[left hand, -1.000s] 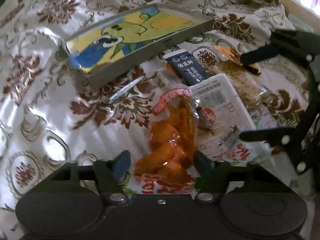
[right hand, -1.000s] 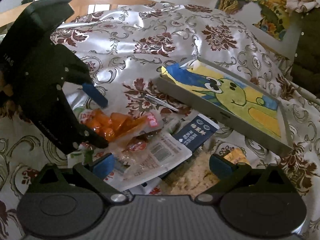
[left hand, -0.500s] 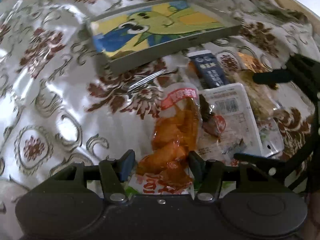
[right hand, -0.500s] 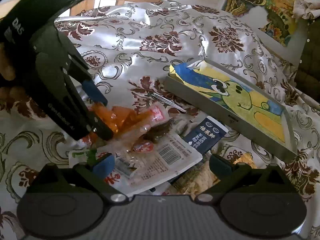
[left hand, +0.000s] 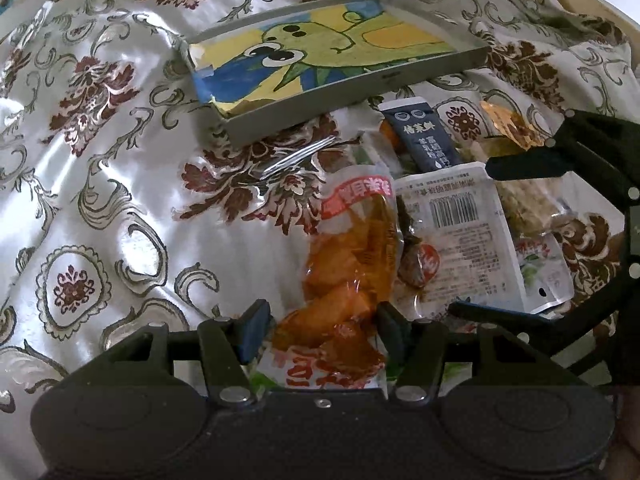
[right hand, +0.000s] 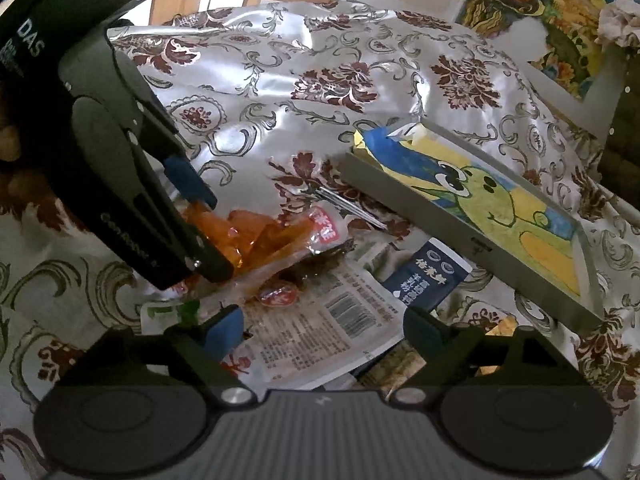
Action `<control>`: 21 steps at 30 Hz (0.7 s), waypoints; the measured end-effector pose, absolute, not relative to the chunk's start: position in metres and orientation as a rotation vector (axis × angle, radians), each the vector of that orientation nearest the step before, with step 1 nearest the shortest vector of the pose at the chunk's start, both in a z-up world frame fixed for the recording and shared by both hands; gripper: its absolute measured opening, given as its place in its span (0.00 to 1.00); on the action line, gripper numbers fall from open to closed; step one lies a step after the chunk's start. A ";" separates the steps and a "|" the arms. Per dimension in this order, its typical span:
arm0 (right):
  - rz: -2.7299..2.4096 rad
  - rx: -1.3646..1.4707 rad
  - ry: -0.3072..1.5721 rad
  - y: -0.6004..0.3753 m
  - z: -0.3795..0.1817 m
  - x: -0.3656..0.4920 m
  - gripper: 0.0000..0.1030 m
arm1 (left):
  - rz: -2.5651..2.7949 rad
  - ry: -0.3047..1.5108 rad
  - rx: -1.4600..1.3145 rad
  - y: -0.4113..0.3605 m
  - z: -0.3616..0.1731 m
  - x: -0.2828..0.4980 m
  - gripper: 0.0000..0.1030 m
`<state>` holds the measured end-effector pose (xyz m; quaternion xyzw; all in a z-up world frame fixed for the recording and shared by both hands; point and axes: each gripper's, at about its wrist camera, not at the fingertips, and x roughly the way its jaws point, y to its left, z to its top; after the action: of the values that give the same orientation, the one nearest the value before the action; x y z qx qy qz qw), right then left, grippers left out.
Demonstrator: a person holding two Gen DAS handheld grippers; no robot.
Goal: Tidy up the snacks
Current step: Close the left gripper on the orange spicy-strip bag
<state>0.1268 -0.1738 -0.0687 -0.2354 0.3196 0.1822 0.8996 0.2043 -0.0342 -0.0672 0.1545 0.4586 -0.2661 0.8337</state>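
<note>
One orange pack [left hand: 347,280] sits between left gripper [left hand: 324,330] pads, clamped at its near end; long axis runs away toward tray [left hand: 336,92]. Right gripper [right hand: 320,330] jaws apart, just been closing, over white pack [right hand: 320,332].

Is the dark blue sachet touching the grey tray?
Apart. The left wrist view shows a strip of tablecloth between the dark blue sachet and the grey tray.

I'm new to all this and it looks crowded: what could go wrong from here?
The left gripper, jaws just closing on the orange snack bag, grips only its near end, so it may slip or drag the small red sweet beside it. The right gripper, closing over the white packet, works right beside the left one; they could collide.
</note>
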 end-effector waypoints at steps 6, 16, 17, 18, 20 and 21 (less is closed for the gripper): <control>0.361 -0.475 0.664 -0.176 -0.069 0.128 0.87 | -0.552 0.972 0.345 -0.036 -0.066 0.202 0.58; 0.345 -0.426 0.682 -0.181 -0.069 0.135 0.87 | -0.498 0.929 0.381 -0.037 -0.050 0.185 0.58; 0.346 -0.423 0.684 -0.181 -0.069 0.136 0.87 | -0.496 0.924 0.386 -0.037 -0.049 0.183 0.58; 0.347 -0.422 0.687 -0.180 -0.069 0.136 0.87 | -0.494 0.921 0.390 -0.038 -0.048 0.182 0.58; 0.347 -0.423 0.694 -0.180 -0.071 0.138 0.87 | -0.487 0.919 0.404 -0.038 -0.049 0.181 0.58; 0.347 -0.424 0.697 -0.180 -0.071 0.138 0.87 | -0.484 0.921 0.410 -0.038 -0.050 0.181 0.58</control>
<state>0.1384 -0.1795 -0.0709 -0.2051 0.3370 0.1677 0.9035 0.1809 -0.0383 -0.0500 0.1945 0.4367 -0.2296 0.8478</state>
